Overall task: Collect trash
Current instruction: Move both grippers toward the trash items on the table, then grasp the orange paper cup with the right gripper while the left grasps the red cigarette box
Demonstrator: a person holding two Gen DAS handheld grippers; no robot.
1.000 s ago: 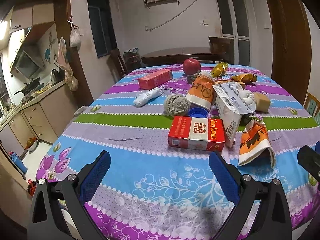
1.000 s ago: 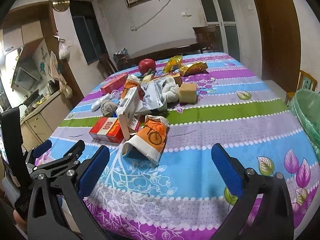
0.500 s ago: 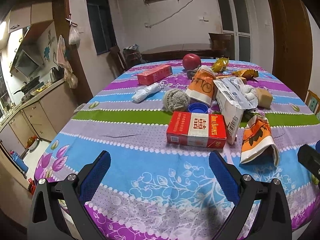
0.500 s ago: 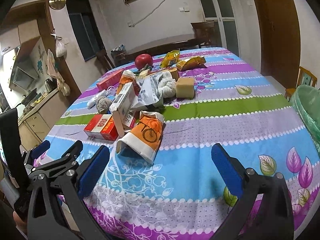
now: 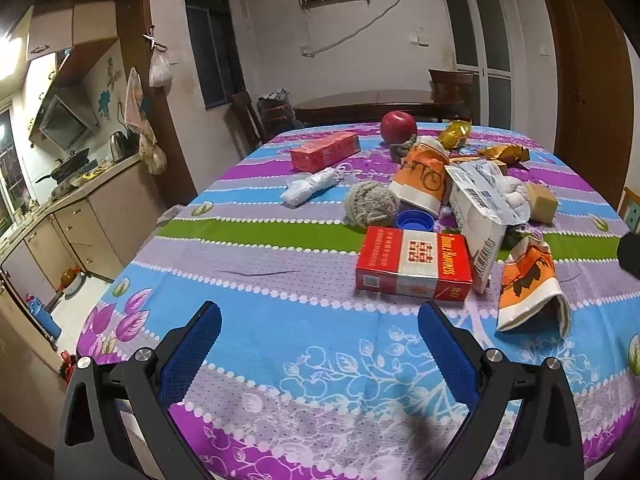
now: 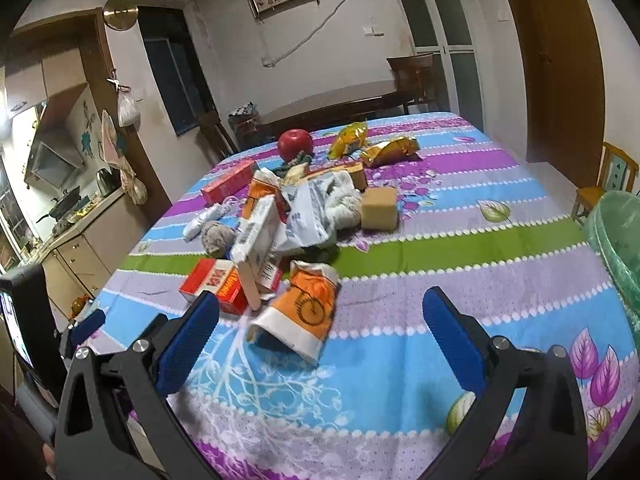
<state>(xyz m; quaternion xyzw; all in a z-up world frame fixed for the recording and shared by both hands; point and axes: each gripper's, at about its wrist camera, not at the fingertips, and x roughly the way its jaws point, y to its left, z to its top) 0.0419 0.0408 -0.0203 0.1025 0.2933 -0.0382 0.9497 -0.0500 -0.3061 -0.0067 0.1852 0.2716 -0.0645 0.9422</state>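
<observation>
Trash heaped on one striped table [image 5: 248,240] — both grippers spread wide, holding nothing.
Mid-frame: two orange bicycle bags [image 5: 528,284], two red boxes; the near red box [image 5: 414,264] reads "Double Happiness". Only the right view shows one green bin [image 6: 618,240] at the right edge. Left gripper [image 5: 320,312] and right gripper [image 6: 320,300] sit at the bottom.

The red carton [image 5: 414,264] reads "Double Happiness", with "20" at its corner.

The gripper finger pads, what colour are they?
Blue, with a textured surface on black arms; the pads show best in the left wrist view.
</observation>
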